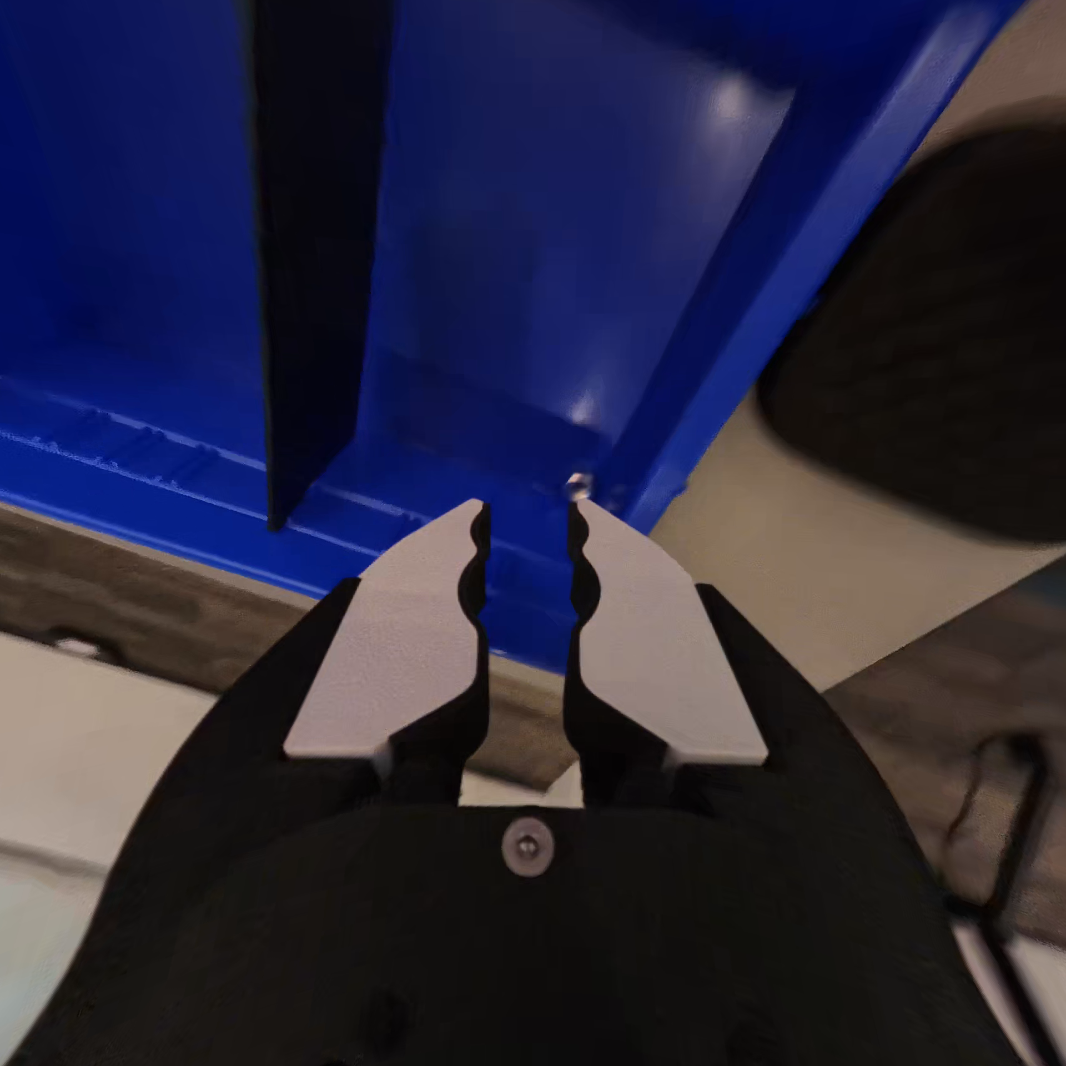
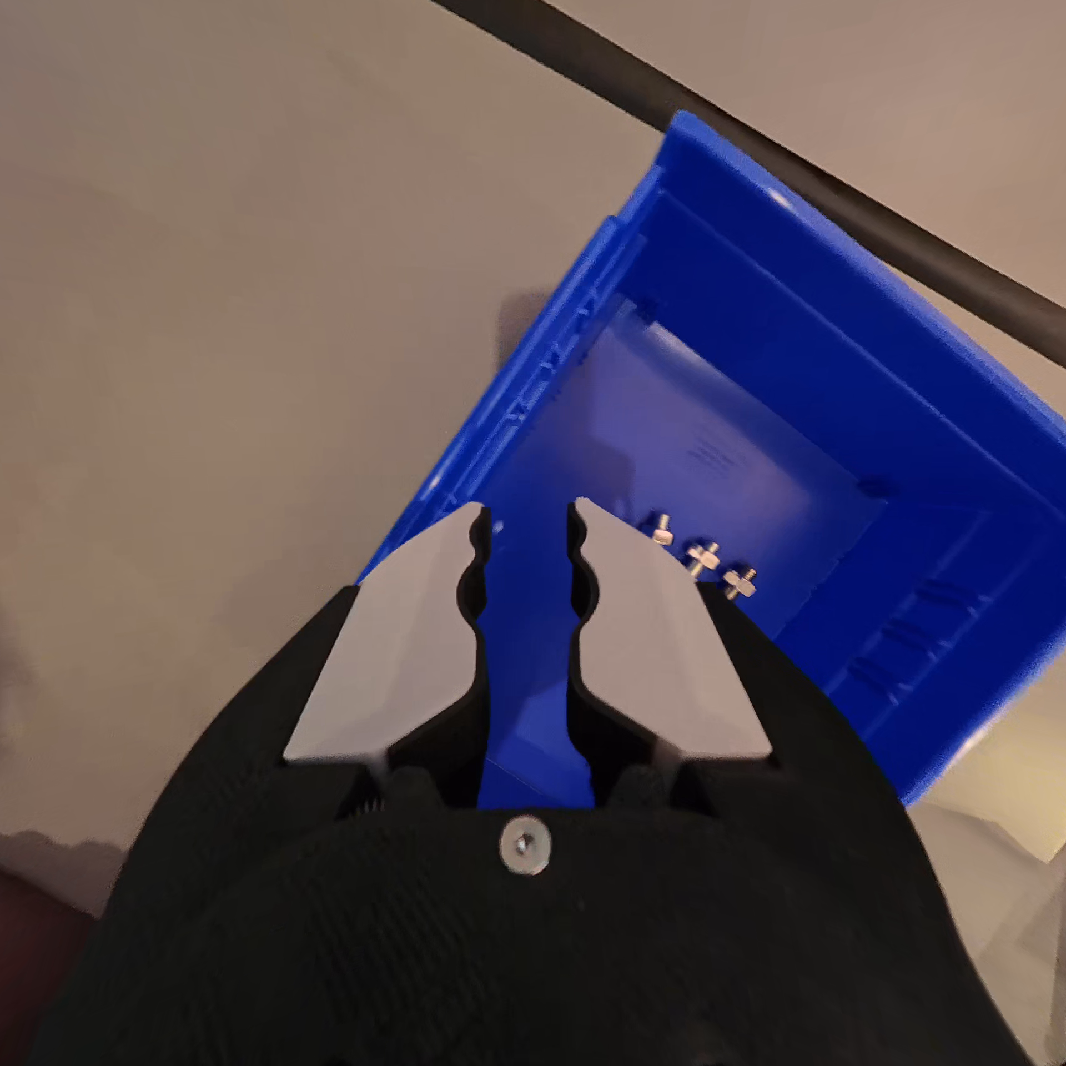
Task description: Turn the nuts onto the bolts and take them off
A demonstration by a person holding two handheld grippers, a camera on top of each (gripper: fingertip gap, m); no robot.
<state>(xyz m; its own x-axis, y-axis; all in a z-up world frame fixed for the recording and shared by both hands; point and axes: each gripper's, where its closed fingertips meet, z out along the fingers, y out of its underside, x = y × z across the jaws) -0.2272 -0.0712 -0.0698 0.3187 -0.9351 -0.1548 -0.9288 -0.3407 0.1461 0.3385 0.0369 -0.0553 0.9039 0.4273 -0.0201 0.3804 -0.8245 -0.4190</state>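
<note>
- Beige worktop [image 2: 231, 346] carries a blue plastic bin [image 2: 865, 404], just beyond the right tongs [image 2: 529, 513].
- Three small bolts with nuts [image 2: 701, 556] lie on the bin floor, just right of those tongs' tips.
- Both right and left tongs [image 1: 529, 510] stand narrowly parted, holding nothing.
- Likely light, hard, slick metal; I'd pinch a bolt across its head, the nut across its flats.
- Left tongs sit at a divided blue bin's rim [image 1: 173, 496].
</note>
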